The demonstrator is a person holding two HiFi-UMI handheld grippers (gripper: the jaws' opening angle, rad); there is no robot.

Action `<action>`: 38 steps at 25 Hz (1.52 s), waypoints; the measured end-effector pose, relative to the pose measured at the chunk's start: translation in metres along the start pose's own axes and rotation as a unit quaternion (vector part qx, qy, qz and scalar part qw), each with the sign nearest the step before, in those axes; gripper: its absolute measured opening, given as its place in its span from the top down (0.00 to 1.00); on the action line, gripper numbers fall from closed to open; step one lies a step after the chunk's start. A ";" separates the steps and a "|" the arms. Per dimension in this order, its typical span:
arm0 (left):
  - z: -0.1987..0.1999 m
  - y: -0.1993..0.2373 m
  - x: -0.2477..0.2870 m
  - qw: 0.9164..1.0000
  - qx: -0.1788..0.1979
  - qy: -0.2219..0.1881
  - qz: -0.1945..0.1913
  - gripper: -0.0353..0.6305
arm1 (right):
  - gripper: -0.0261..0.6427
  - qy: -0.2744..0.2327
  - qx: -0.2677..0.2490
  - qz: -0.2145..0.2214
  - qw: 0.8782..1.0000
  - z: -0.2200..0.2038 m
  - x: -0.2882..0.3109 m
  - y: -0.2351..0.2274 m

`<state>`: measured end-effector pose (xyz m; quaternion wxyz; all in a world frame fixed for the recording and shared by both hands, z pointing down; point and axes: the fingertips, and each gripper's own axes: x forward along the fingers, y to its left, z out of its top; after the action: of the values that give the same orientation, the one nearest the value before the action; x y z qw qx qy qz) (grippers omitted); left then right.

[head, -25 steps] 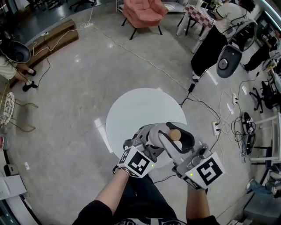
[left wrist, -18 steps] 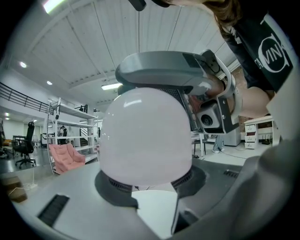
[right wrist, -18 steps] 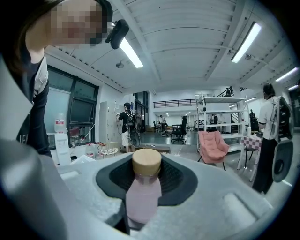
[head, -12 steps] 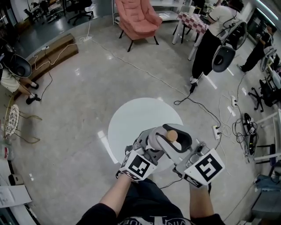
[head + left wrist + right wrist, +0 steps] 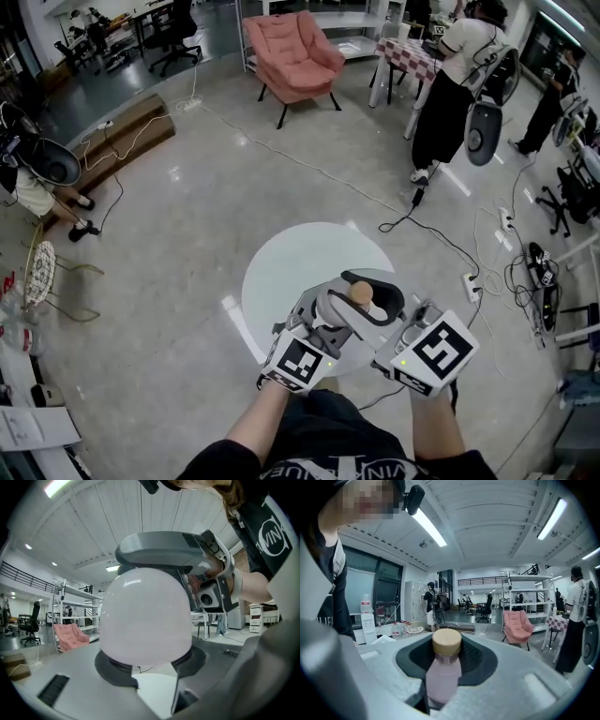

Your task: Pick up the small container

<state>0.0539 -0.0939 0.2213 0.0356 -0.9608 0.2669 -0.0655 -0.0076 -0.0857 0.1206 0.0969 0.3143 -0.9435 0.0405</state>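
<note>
The small container is a pale pink bottle with a round wooden cap (image 5: 361,292). I hold it between both grippers, above the near edge of a round white table (image 5: 291,258). My left gripper (image 5: 323,314) is shut on the bottle's body, which fills the left gripper view (image 5: 145,616) and sits in the dark pads of that gripper (image 5: 151,667). My right gripper (image 5: 382,307) is shut on the same bottle (image 5: 442,679); the cap (image 5: 446,642) points away from the camera, between the right gripper's (image 5: 440,667) grey jaws. The right gripper's grey jaw (image 5: 164,550) shows above the bottle.
A pink armchair (image 5: 291,52) stands at the far side of the floor. Cables and a power strip (image 5: 469,281) lie to the right of the table. People stand at the back right (image 5: 455,84). A wire chair (image 5: 42,272) is at the left.
Both grippers have risen a little with the bottle still held between them, over the near edge of the table.
</note>
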 end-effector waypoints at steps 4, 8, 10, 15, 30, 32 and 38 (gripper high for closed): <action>0.006 0.003 -0.007 1.000 0.000 -0.005 0.009 0.67 | 0.78 0.001 -0.004 0.008 1.000 0.007 0.003 0.007; 0.015 0.008 -0.013 1.000 -0.003 -0.015 0.012 0.67 | 0.78 0.002 -0.010 0.017 1.000 0.014 0.009 0.012; 0.017 0.009 -0.015 1.000 -0.005 -0.018 0.014 0.67 | 0.78 0.002 -0.013 0.021 1.000 0.017 0.010 0.014; 0.025 0.016 -0.017 0.999 0.001 -0.021 0.024 0.67 | 0.78 -0.002 -0.021 0.027 0.999 0.026 0.013 0.015; 0.047 0.021 -0.021 0.999 0.012 -0.035 0.037 0.67 | 0.78 -0.007 -0.040 0.030 0.999 0.047 0.009 0.020; 0.048 0.021 -0.022 0.999 0.016 -0.036 0.038 0.67 | 0.78 -0.009 -0.042 0.029 0.999 0.048 0.008 0.022; 0.046 0.021 -0.025 0.998 0.023 -0.034 0.045 0.67 | 0.78 -0.011 -0.045 0.031 0.998 0.048 0.007 0.025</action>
<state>0.0288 -0.0970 0.1706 0.0695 -0.9484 0.3072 -0.0372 -0.0358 -0.0762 0.0748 0.0997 0.2802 -0.9547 -0.0024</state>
